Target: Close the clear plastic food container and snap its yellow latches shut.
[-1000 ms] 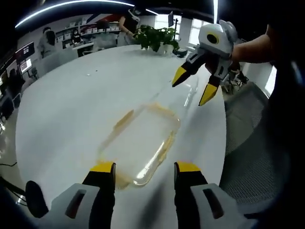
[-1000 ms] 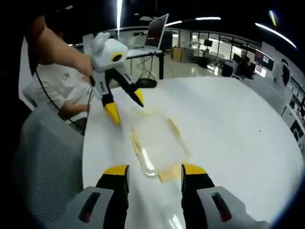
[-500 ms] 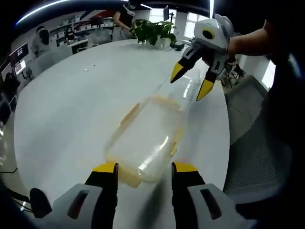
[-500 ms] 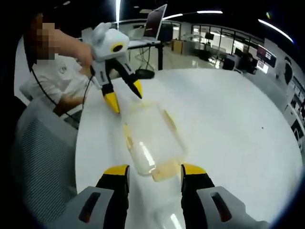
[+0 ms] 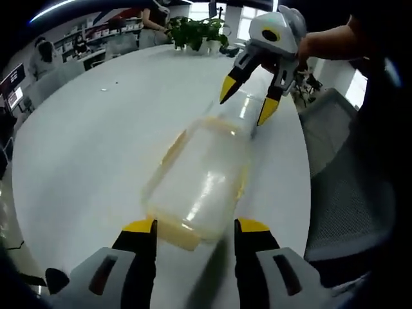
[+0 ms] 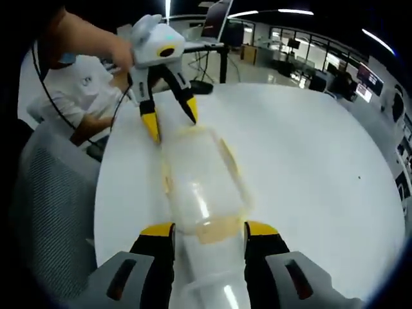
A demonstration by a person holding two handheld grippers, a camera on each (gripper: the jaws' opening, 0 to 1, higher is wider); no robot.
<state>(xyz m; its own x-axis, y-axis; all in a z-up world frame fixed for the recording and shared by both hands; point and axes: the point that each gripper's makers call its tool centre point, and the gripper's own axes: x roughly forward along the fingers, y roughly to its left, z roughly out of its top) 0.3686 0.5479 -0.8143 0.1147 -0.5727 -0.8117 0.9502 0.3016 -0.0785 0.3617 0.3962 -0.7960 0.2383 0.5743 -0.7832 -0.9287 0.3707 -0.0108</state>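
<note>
Container (image 5: 199, 177) | lengthwise on table (image 5: 84, 148) | each end between open jaws

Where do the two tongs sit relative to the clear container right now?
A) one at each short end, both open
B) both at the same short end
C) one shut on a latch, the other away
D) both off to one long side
A: the left tongs and the right tongs each straddle an opposite short end of the clear container, jaws spread.

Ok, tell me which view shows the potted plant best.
The left gripper view: the potted plant stands at the table's far edge, its green leaves plain. The right gripper view looks the other way, over the container toward a laptop.
</note>
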